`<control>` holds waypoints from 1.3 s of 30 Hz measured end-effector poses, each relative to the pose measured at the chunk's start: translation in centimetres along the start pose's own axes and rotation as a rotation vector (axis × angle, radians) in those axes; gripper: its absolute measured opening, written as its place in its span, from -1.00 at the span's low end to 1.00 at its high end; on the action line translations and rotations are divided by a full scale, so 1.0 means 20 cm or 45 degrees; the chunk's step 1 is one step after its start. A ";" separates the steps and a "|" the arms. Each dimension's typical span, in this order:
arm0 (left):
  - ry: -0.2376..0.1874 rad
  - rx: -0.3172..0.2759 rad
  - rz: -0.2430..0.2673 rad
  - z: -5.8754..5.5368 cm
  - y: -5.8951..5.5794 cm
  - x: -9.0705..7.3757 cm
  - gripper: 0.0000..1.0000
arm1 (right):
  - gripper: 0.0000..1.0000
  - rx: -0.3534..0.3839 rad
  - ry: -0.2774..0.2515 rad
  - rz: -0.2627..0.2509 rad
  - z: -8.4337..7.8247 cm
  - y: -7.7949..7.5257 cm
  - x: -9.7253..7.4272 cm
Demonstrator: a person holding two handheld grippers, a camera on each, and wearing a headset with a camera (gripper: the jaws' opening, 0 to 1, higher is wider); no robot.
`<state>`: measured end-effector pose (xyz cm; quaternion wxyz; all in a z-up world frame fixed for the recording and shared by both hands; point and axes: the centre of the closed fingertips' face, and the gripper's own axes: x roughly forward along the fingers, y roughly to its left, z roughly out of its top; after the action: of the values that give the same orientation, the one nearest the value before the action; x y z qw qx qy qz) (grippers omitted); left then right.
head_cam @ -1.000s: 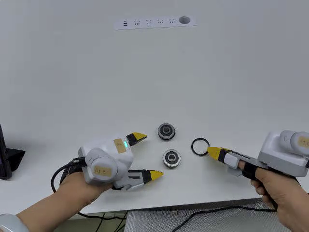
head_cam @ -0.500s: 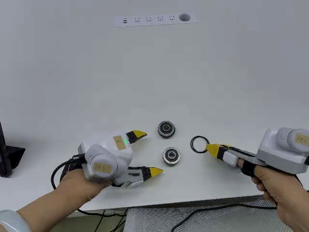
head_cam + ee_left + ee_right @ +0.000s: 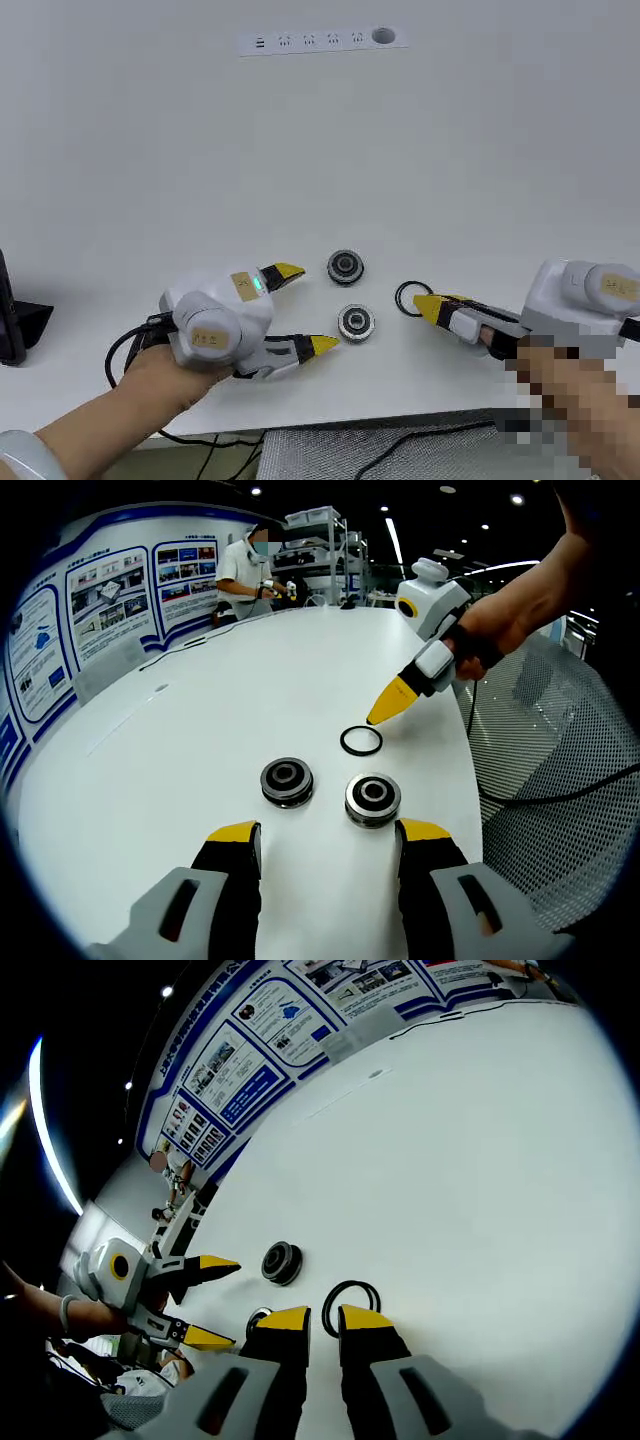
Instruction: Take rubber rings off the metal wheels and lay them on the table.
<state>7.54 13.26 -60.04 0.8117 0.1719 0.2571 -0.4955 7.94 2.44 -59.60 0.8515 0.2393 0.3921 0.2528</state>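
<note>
Right hand-held gripper beside rubber ring

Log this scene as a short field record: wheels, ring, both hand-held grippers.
far wheel: on the table, dark outer rim, ring seemingly on
near wheel: on the table, silver rim showing
rubber ring: loose, flat on the table, right of the wheels
left hand-held gripper: open, empty, pointing toward the near wheel
right hand-held gripper: shut, empty, tip beside the rubber ring
</note>
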 end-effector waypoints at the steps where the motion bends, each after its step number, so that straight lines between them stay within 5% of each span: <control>1: -0.004 -0.006 0.005 0.01 0.01 0.00 0.09 | -0.75 -0.007 0.003 0.004 0.00 0.00 0.00; 11: -0.024 -0.033 0.029 0.04 0.05 0.01 0.02 | -0.76 -0.148 0.034 0.025 0.01 0.05 0.05; 39: -0.050 -0.036 0.044 0.16 0.12 0.09 -0.37 | -0.76 -0.182 0.054 0.074 0.02 0.12 0.14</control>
<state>11.09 11.38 -58.48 0.8274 0.1551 0.2450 -0.4809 9.30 5.90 -59.44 0.8501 0.1839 0.3839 0.3099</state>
